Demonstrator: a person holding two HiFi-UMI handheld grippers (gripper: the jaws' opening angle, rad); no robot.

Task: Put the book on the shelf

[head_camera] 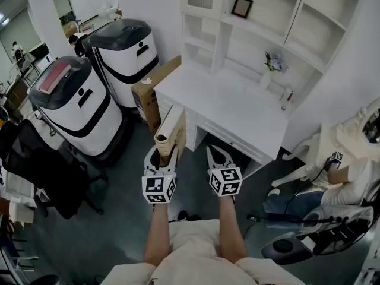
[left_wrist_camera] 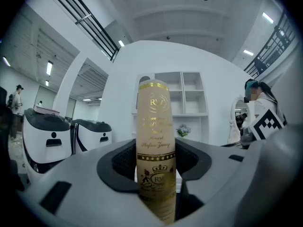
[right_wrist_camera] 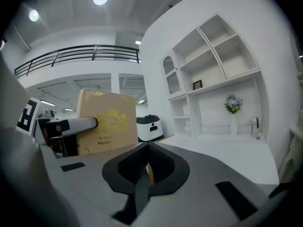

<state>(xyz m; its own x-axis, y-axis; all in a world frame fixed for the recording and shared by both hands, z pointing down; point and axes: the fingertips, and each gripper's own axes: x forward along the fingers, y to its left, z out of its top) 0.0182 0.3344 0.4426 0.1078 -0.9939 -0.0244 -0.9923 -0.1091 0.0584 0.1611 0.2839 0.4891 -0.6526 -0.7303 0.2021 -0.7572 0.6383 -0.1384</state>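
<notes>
The book is tan with gold print and stands on end in my left gripper, below the front left corner of the white desk. In the left gripper view its spine rises upright between the jaws, which are shut on it. My right gripper hangs beside it to the right, shut and holding nothing. The right gripper view shows the book's cover at the left, with that gripper's pads touching. The white shelf unit stands on the desk ahead.
A small picture frame sits on the shelf; a vase of flowers and a small bottle stand on the desk. Two white and black machines and a cardboard box stand left. A seated person is at the right.
</notes>
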